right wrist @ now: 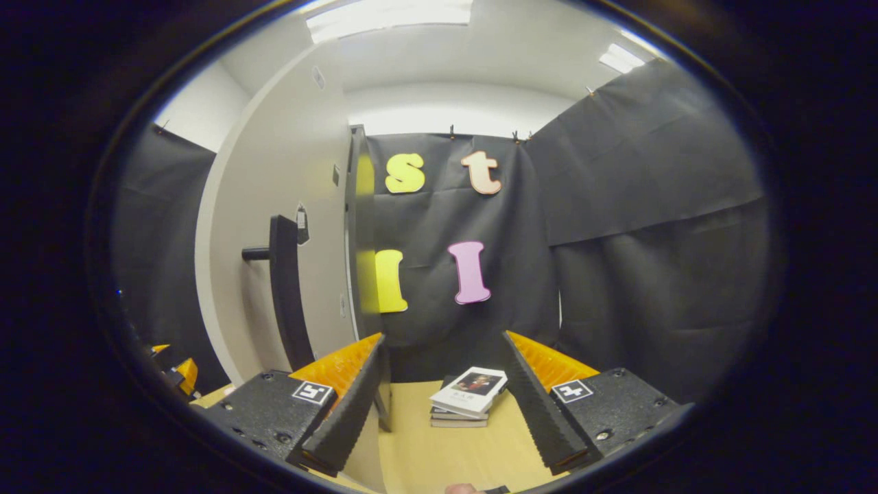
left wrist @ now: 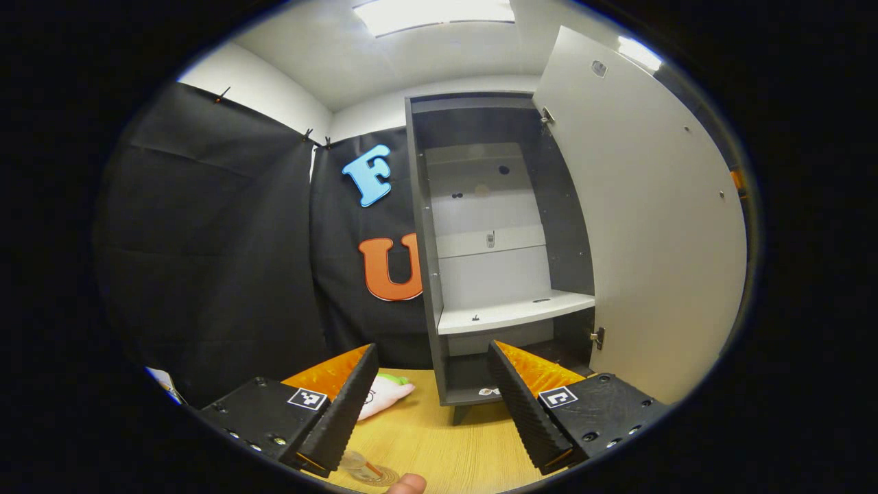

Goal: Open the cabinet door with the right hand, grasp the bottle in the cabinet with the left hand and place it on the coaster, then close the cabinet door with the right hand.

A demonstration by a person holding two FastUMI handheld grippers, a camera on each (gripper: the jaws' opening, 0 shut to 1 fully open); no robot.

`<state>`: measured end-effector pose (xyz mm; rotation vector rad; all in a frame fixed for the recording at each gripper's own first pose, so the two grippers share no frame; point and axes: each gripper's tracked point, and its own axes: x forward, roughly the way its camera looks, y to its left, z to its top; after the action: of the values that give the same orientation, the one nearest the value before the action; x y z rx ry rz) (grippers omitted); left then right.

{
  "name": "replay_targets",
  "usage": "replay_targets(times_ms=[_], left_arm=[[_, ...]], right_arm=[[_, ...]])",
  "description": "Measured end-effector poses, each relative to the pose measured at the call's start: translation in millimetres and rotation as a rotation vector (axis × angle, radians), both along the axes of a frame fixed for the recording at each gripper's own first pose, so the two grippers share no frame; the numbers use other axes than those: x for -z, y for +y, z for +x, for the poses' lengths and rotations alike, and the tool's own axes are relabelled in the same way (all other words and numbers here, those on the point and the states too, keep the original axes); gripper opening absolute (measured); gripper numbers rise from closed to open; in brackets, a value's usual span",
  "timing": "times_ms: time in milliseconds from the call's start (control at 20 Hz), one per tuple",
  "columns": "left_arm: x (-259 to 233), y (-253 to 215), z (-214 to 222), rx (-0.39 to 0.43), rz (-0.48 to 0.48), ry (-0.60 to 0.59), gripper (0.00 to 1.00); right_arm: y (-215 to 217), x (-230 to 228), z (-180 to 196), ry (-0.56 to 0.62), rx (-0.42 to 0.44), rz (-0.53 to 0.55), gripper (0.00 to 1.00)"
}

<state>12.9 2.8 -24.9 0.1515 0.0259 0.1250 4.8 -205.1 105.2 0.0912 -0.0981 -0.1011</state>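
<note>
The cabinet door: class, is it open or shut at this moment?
Open. In the left gripper view the cabinet door is swung wide to the right, exposing the cabinet's white shelf and back panel.

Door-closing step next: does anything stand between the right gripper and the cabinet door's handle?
Nothing visible does. The right gripper is open, and the black handle juts from the open cabinet door on the left of the right gripper view, with nothing between them. The stack of books lies ahead, off that path.

Grey cabinet (left wrist: 439, 274) stands on the wooden table (left wrist: 446, 439), its pale door (left wrist: 651, 226) swung wide open; the coaster (left wrist: 381, 475) lies near the table's front edge.
</note>
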Motion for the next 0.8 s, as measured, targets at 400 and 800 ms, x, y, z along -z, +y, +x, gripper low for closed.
replay_targets(times_ms=[400, 800], left_arm=[[1, 0, -5, 0.003, -0.002, -0.005, 0.96], [0, 0, -10, 0.021, -0.012, -0.005, 1.00]], right_arm=[[16, -4, 5, 0.016, -0.042, -0.033, 0.99], [16, -5, 3, 0.019, -0.015, -0.048, 0.99]])
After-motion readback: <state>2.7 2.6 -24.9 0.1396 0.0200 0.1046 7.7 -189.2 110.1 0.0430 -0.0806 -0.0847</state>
